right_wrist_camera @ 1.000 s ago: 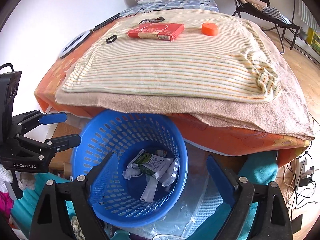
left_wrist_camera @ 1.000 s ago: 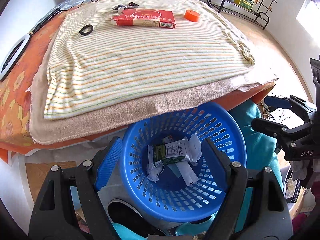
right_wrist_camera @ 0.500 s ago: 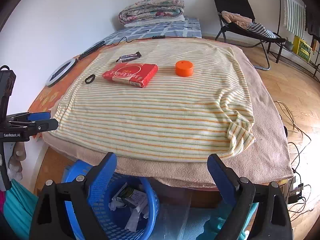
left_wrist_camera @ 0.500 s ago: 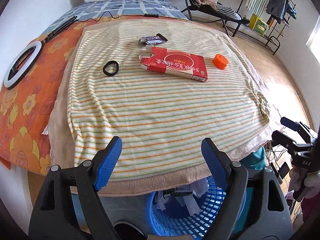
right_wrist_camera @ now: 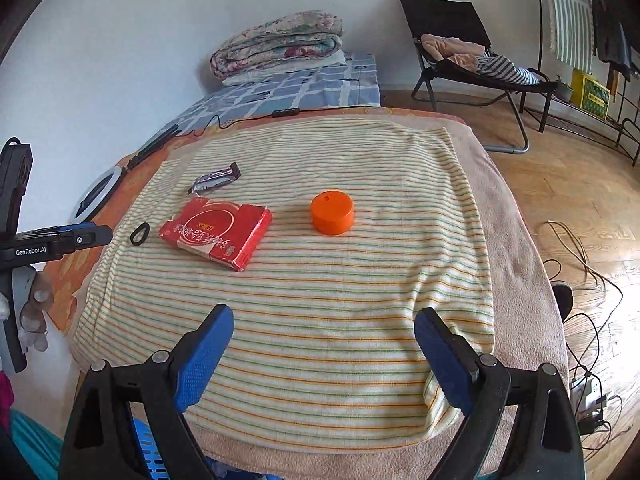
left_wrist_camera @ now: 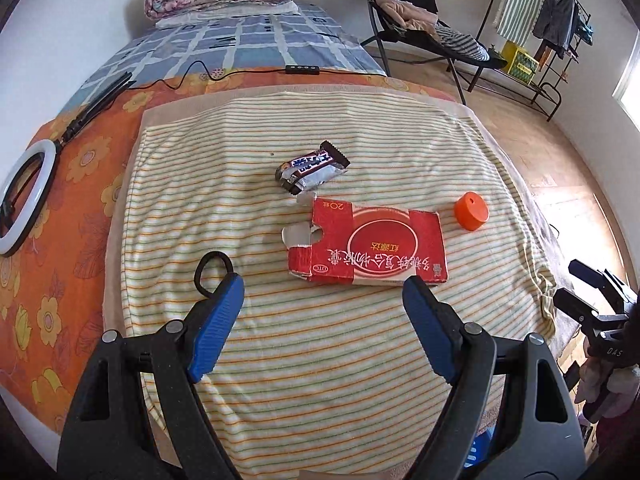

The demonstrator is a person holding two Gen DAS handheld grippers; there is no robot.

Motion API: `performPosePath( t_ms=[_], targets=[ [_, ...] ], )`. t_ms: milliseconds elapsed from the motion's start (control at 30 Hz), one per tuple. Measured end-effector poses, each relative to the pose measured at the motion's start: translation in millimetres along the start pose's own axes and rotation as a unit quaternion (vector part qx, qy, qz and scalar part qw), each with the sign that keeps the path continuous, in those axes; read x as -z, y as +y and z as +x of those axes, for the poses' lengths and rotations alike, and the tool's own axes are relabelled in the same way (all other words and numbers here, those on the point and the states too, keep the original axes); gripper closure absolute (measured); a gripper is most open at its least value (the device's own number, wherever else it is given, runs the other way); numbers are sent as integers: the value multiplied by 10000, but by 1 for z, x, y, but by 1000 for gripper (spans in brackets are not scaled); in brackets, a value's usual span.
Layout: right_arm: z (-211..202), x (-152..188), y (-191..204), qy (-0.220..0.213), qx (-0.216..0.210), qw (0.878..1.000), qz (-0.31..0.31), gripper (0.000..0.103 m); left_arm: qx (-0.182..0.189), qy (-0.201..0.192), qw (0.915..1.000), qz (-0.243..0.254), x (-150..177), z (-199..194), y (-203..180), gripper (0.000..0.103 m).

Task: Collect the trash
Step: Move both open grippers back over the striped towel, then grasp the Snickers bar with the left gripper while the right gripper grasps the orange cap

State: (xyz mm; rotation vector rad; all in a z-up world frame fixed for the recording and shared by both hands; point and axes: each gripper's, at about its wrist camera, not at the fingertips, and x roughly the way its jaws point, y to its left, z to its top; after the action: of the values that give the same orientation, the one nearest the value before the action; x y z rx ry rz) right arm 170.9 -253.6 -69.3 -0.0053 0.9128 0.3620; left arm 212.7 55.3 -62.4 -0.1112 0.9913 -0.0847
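Note:
On the striped blanket [left_wrist_camera: 320, 380] lie a torn red carton [left_wrist_camera: 372, 248] [right_wrist_camera: 216, 232], a dark snack wrapper [left_wrist_camera: 312, 170] [right_wrist_camera: 215, 178], an orange cap [left_wrist_camera: 471, 212] [right_wrist_camera: 332, 212] and a black ring [left_wrist_camera: 212, 272] [right_wrist_camera: 140, 234]. My left gripper [left_wrist_camera: 323, 312] hovers open just short of the carton, nothing between its blue pads. My right gripper [right_wrist_camera: 324, 344] stands open over the blanket's near part, the cap beyond it. Only a sliver of the blue basket [right_wrist_camera: 148, 456] shows at the bottom edge of the right wrist view.
A white ring light [left_wrist_camera: 24, 196] and its cable lie on the orange floral sheet [left_wrist_camera: 48, 292] at the left. Folded quilts [right_wrist_camera: 280, 44] sit at the bed's far end. A black chair [right_wrist_camera: 460, 48] and cords on the wooden floor [right_wrist_camera: 580, 248] are at the right.
Both grippers rose from the blue basket and moved forward over the bed. The basket dropped out of view, and the carton, wrapper and cap came closer. Both stayed open.

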Motion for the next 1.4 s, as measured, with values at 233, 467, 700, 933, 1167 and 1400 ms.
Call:
performPosePath(
  t_ms=[233, 467, 700, 933, 1167, 1400],
  targets=[
    [38, -27, -6, 22, 92, 10000, -9, 11, -209, 29, 9992, 353, -48, 48, -1, 19],
    [72, -48, -13, 63, 125, 9999, 40, 14, -465, 265, 9952, 818, -73, 100, -10, 19],
    [99, -57, -19, 142, 149, 9998, 56, 16, -516, 372, 9954, 716, -82, 126, -2, 20],
    [117, -63, -16, 222, 178, 9996, -28, 20, -440, 511, 9968, 421, -84, 138, 12, 64],
    [131, -63, -11, 388, 177, 9990, -135, 33, -487, 377, 9979, 219, -83, 130, 19, 82],
    [138, -62, -6, 498, 90, 9985, -206, 57, -541, 200, 9982, 156, -84, 113, 22, 86]
  ],
)
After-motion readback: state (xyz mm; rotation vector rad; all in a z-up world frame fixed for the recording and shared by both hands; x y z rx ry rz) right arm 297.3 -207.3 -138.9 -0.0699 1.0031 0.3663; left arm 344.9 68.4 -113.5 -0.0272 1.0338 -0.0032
